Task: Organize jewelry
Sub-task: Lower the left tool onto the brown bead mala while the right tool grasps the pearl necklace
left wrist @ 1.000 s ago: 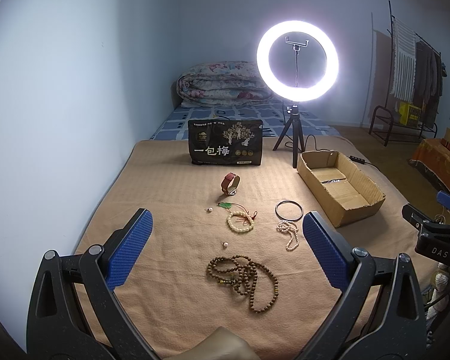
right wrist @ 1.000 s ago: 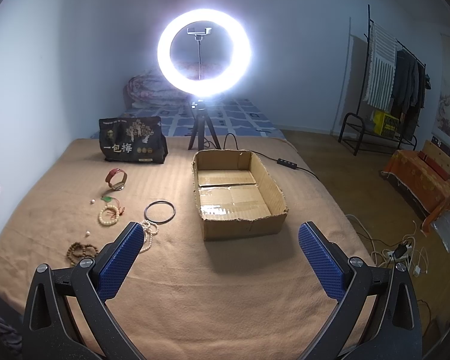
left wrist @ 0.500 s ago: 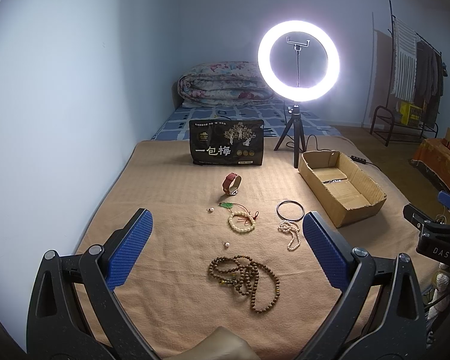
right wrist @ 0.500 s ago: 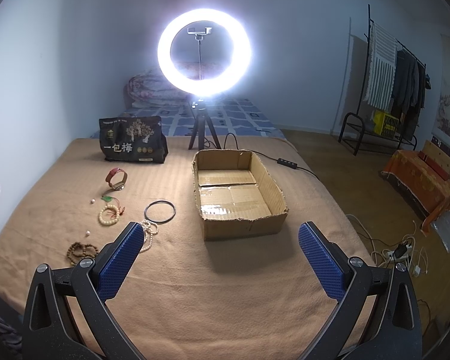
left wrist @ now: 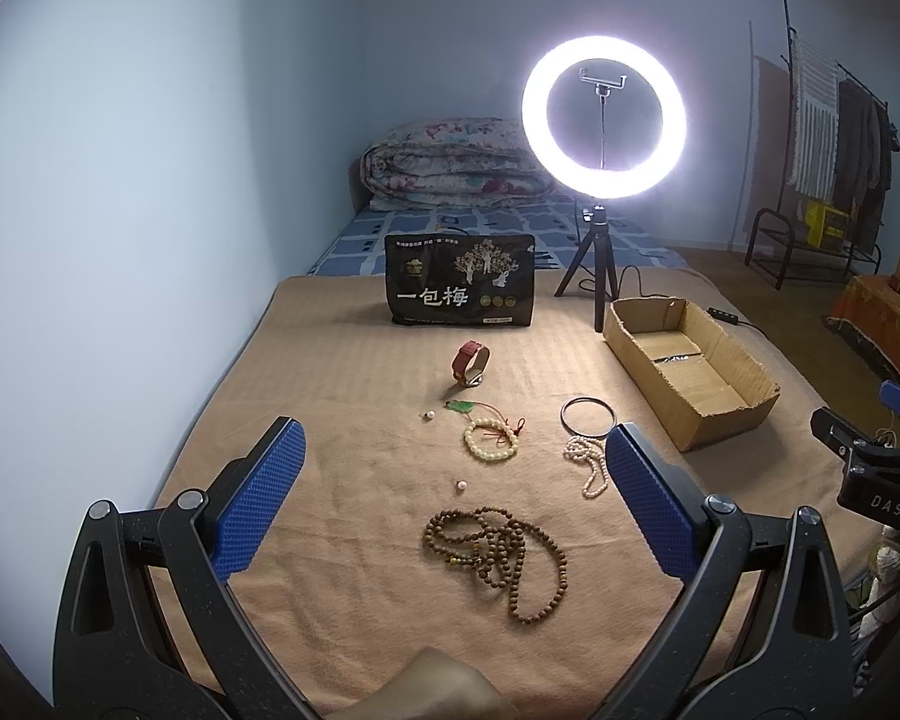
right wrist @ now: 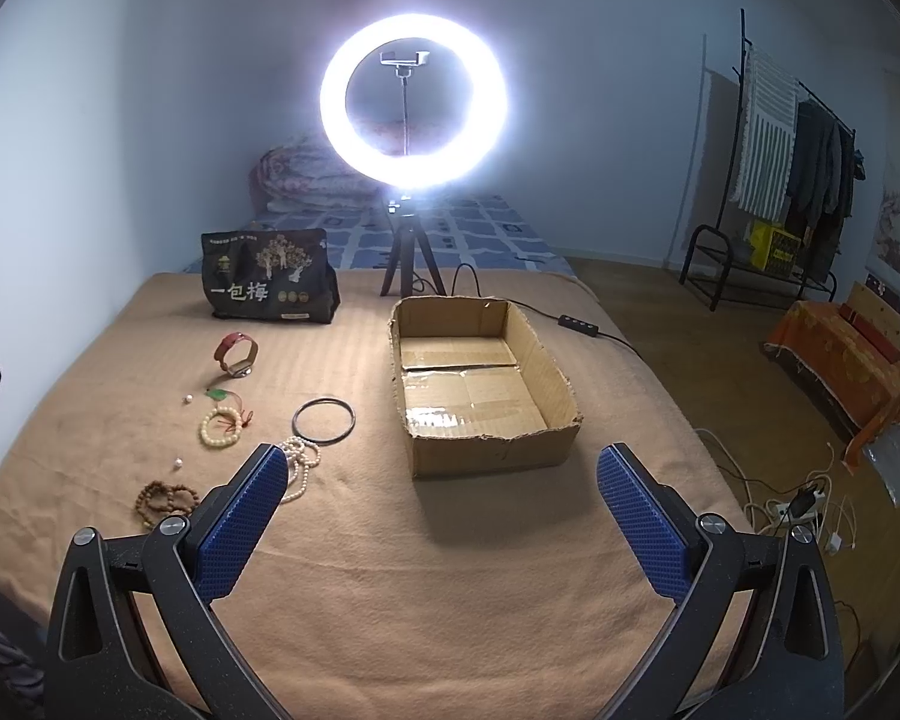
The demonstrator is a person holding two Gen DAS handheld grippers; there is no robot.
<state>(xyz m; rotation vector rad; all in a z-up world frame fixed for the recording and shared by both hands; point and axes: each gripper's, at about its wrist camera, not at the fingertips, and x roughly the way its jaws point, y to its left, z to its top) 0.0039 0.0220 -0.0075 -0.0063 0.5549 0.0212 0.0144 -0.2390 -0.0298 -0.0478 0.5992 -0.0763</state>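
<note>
you're at the very start: nothing is picked up yet, and the cardboard box (right wrist: pixel 480 384) looks empty. the jewelry lies scattered on the tan blanket (left wrist: pixel 342 384) to the box's left: wooden bead necklace (left wrist: pixel 501 552), cream bracelet (left wrist: pixel 491 444), pearl strand (left wrist: pixel 588 462), black bangle (left wrist: pixel 588 417), red watch (left wrist: pixel 471 363). your left gripper (left wrist: pixel 450 501) hangs above the wooden beads, jaws spread wide and holding nothing. your right gripper (right wrist: pixel 441 516) is just as wide and empty, near the box. next, probably lower the left onto the beads.
</note>
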